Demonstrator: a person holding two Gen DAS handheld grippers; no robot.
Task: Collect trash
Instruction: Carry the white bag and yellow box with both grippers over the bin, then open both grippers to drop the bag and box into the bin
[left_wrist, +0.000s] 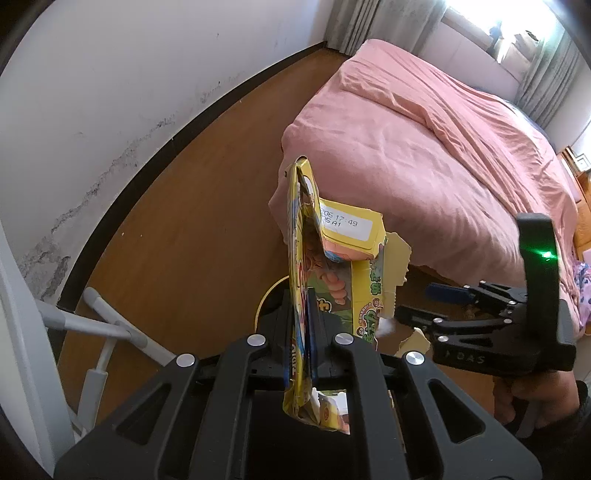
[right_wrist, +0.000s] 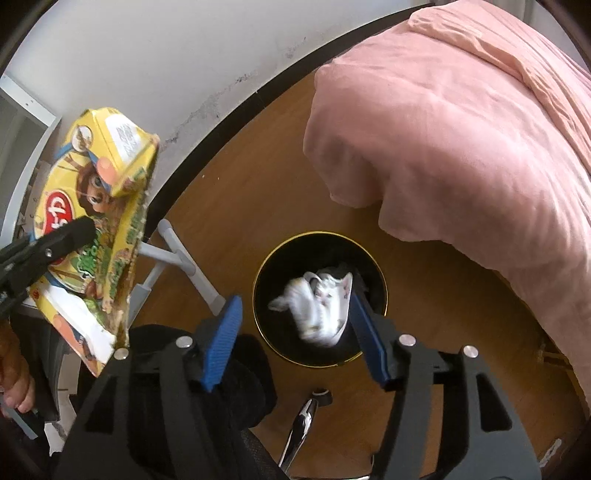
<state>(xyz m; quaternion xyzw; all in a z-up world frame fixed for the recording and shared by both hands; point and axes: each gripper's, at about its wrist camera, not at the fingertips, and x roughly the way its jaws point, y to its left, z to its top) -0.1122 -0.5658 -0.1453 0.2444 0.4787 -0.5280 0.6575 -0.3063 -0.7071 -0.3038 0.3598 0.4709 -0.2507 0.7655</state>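
Observation:
My left gripper (left_wrist: 303, 306) is shut on a torn yellow cardboard snack box (left_wrist: 347, 229), which stands up between its fingers. The same box (right_wrist: 96, 192) shows at the left of the right wrist view, with a left gripper finger (right_wrist: 74, 230) across it. My right gripper (right_wrist: 295, 301) is open above a black bin with a gold rim (right_wrist: 384, 280). A crumpled white paper (right_wrist: 321, 306), blurred, is between the blue pads (right_wrist: 221, 332) and over the bin's mouth; the left pad is well clear of it. In the left wrist view the right gripper (left_wrist: 424, 302) sits at the right, and the bin's rim (left_wrist: 263, 297) peeks out behind the box.
A bed with a pink cover (right_wrist: 461, 147) overhangs the wooden floor (right_wrist: 236, 192) right of the bin. Grey metal frame legs (right_wrist: 173, 254) stand left of it by the white wall. A black seat (right_wrist: 243, 373) and a chrome chair leg (right_wrist: 299, 432) lie below my right gripper.

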